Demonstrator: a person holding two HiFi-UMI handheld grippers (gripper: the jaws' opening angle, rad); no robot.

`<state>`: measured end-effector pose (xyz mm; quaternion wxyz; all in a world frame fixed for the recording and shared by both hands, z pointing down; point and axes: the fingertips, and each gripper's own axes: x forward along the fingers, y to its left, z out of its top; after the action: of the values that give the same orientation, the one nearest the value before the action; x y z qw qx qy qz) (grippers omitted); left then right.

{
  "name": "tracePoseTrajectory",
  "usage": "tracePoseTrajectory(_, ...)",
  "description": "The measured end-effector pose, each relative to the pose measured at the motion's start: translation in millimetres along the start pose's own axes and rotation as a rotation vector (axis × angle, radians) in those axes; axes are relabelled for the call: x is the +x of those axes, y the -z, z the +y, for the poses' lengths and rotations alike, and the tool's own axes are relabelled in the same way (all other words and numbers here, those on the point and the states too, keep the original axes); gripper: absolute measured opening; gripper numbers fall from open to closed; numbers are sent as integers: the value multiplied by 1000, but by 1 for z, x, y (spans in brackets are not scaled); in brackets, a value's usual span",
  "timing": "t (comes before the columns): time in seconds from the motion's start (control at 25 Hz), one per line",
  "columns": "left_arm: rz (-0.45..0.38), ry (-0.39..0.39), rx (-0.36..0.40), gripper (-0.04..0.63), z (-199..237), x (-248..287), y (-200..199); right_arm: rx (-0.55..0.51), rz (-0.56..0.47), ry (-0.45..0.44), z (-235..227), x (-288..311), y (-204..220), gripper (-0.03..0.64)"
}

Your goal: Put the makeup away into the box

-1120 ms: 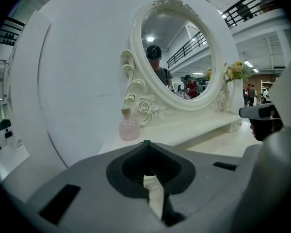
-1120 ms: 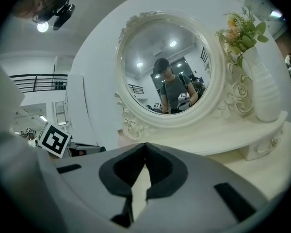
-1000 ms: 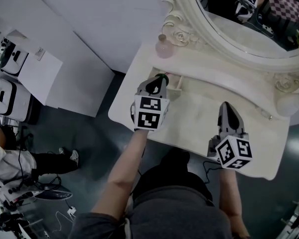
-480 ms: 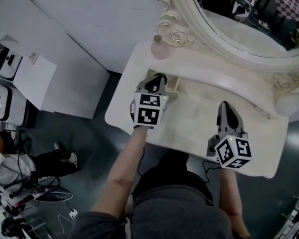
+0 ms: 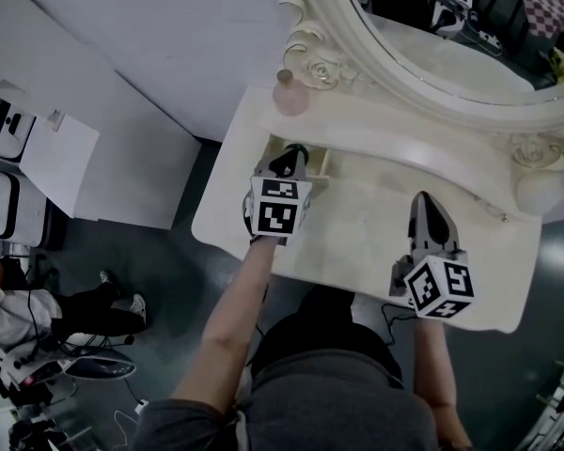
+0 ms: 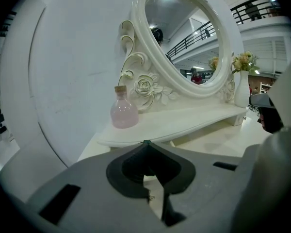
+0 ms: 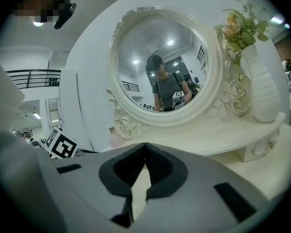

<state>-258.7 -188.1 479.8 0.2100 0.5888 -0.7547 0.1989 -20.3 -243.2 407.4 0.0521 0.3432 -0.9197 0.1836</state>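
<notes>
Round pale-pink bottle with a tan stopper, upright on the left end of the white shelf just below the mirror's carved frame; small cream open-topped box with dividers, on the tabletop under that shelf's left part, contents too small to tell.

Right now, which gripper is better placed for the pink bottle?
Left, probably. The left gripper is close to the pink bottle; the right gripper sits farther along the table. Both jaws shut.
</notes>
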Motion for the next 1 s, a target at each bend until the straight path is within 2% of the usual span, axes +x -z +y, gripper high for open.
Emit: tracePoseTrajectory(1.0, 84, -4, -72, 8, 2, 17, 23, 3, 4, 16, -9, -3, 0, 3)
